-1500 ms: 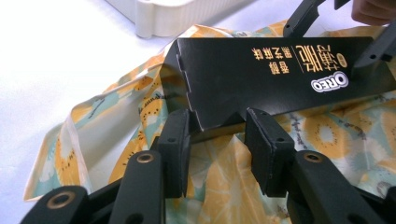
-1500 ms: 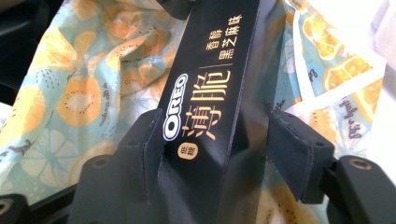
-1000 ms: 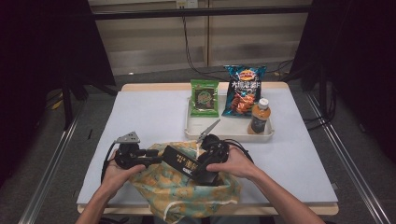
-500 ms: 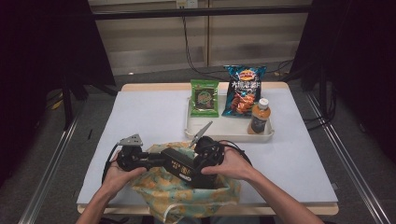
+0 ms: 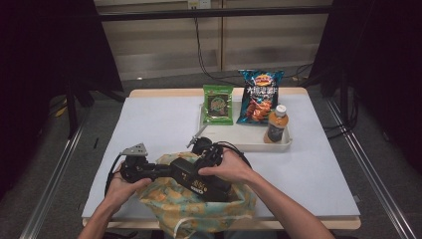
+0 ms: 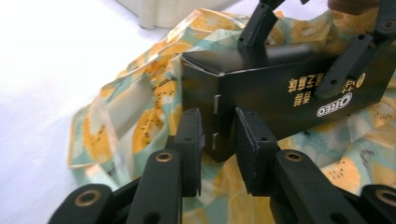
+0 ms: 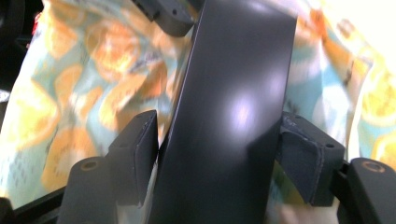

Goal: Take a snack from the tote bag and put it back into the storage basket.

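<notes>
Black Oreo box (image 5: pixel 199 179) sits lower centre of the high view, tilted over the mouth of the orange-print bag (image 5: pixel 199 211) at the table's (image 5: pixel 149 129) near edge. Right gripper (image 7: pixel 217 154) has its jaws spread wide across the box, pads against both sides. Left gripper (image 6: pixel 218 140) jaws, just been closing, now narrow, bracket the box's end flap; contact can't be told.

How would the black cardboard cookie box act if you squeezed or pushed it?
The black cardboard cookie box probably stays stiff, since its edges look straight. Its glossy side may be slippery. An end flap looks lifted, so hard squeezing might dent it.
</notes>
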{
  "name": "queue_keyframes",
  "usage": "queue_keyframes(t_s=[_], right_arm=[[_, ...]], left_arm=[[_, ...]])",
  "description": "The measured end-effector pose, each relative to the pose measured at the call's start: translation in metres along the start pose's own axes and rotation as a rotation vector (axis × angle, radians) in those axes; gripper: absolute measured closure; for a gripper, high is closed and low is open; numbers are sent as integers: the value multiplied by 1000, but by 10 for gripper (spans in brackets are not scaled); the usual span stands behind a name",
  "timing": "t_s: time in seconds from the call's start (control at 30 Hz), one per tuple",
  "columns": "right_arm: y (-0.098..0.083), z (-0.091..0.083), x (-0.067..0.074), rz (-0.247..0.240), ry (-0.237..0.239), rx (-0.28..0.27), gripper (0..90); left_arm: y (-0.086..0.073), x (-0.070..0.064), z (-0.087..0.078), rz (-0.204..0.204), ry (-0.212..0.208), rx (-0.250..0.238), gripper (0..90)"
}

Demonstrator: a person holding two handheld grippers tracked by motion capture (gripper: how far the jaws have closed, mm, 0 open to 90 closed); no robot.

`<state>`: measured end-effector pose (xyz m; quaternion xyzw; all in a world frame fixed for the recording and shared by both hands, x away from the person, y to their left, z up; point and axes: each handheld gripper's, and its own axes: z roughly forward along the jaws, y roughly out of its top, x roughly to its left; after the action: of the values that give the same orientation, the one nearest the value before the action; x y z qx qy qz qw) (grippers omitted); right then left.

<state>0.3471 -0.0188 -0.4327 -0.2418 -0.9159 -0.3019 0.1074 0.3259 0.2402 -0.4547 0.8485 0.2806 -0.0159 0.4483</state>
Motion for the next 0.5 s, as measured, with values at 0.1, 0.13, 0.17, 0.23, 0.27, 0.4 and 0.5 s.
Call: queue_keyframes(t_s=[0.1,0.13,0.17,0.23,0.27,0.4,0.5], right_arm=[[10,4,-2,-8,-8,-11,318],[14,4,-2,-9,-9,-17,321],[17,5,-2,-4,-10,-11,322],[22,11,-2,-7,-4,10,327],[25,14,-1,-12,-9,20,325],[28,20,-2,-15,-13,34,339],[30,21,1,-19,-17,31,371]], left_arm=[[-1,3,-6,-12,12,-19,725],[-2,4,-8,-13,24,-19,726],[-2,5,-10,-24,27,-34,725],[-3,8,-14,-38,42,-48,723],[-3,9,-15,-44,47,-55,718],[-6,12,-19,-60,58,-67,701],[-6,12,-19,-60,62,-67,693]])
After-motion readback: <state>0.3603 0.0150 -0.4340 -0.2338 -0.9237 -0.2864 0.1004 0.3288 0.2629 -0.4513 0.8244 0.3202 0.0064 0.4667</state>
